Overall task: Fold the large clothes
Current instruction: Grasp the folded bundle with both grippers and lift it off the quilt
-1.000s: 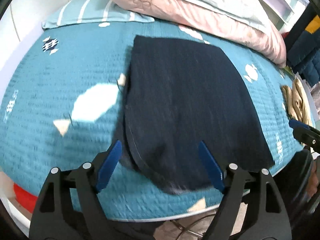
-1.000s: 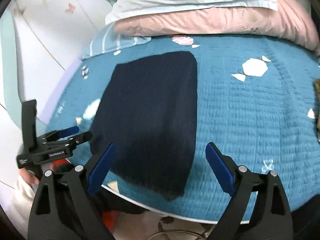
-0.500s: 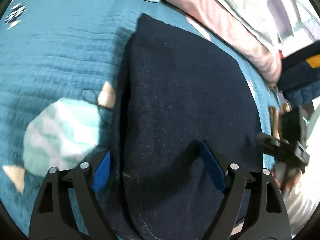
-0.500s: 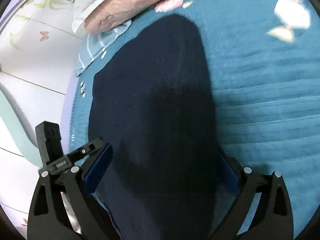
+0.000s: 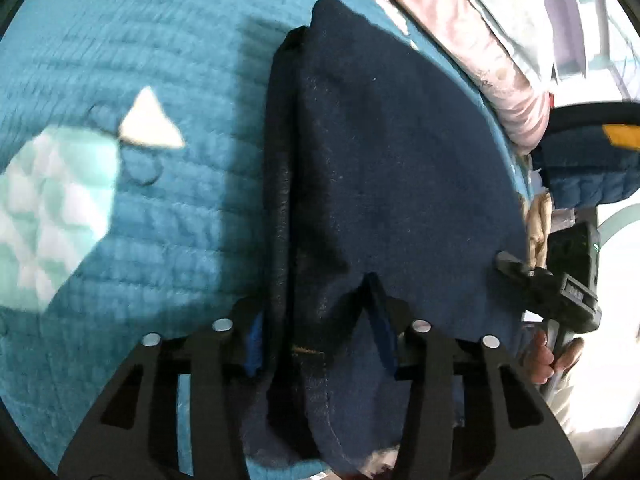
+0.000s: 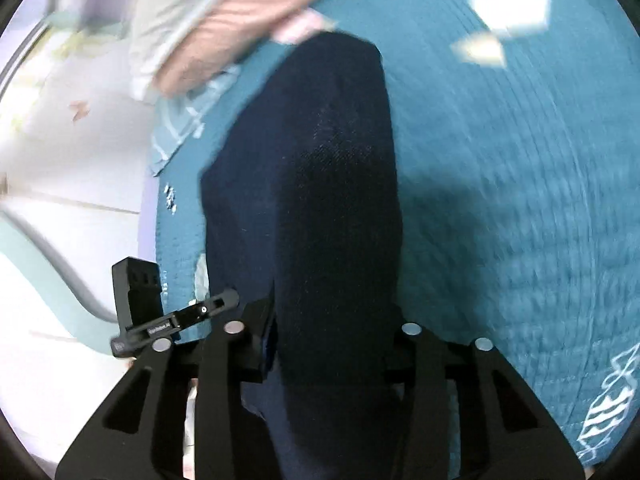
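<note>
A dark navy folded garment (image 5: 392,168) lies on the teal quilted bedspread (image 5: 160,40). My left gripper (image 5: 316,332) is at its near left corner, fingers closed in on the layered cloth edge. My right gripper (image 6: 332,336) is at the near right corner of the garment (image 6: 320,160), fingers closed in on the fabric, which hides the pads. The right gripper also shows in the left wrist view (image 5: 556,292); the left one shows in the right wrist view (image 6: 172,320).
Pink and pale pillows (image 5: 472,28) lie at the head of the bed (image 6: 520,160). A navy jacket with an orange patch (image 5: 592,168) and beige clothes (image 5: 538,220) sit off the right side. A white wall (image 6: 80,152) is on the left.
Both grippers have moved down onto the garment's near edge and closed from wide open onto the cloth at its two near corners. The views have come much closer to the fabric.
</note>
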The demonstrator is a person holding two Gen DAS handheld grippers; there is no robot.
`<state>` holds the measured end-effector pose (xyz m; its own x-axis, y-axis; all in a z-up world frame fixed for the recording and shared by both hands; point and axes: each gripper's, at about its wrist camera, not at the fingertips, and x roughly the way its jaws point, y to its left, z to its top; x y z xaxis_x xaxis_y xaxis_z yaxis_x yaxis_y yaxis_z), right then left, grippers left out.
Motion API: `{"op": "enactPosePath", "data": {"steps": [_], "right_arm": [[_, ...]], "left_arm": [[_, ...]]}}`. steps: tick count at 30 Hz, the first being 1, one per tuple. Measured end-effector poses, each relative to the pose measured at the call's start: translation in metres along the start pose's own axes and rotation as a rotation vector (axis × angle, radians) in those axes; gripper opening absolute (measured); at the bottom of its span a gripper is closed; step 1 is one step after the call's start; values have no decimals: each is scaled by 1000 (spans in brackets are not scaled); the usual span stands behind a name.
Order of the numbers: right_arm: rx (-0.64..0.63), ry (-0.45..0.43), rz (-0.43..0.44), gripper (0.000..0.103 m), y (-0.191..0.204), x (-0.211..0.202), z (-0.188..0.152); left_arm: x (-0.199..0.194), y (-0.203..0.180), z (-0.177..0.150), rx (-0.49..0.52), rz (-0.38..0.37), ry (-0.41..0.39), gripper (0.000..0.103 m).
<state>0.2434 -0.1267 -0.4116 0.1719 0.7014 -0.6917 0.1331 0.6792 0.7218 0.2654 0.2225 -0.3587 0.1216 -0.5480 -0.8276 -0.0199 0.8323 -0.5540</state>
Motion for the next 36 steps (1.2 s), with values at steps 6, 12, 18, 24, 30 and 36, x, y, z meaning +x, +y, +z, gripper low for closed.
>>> {"op": "enactPosePath", "data": {"steps": [6, 12, 18, 24, 30, 36], "right_arm": [[-29, -48, 0, 42, -1, 20, -1], [-58, -160, 100, 32, 26, -33, -6], [-111, -261, 142, 32, 14, -138, 3], [-128, -433, 123, 32, -42, -298, 17], [-111, -570, 60, 33, -121, -435, 27], [11, -593, -269, 56, -207, -489, 47]], "left_arm": [[3, -16, -2, -21, 64, -57, 33], [5, -67, -3, 39, 127, -67, 21], [18, -183, 4, 165, 96, -99, 20], [52, -349, 9, 383, 38, -144, 21], [122, -496, 5, 517, -38, -136, 21], [198, -560, -4, 609, 14, -87, 30]]}}
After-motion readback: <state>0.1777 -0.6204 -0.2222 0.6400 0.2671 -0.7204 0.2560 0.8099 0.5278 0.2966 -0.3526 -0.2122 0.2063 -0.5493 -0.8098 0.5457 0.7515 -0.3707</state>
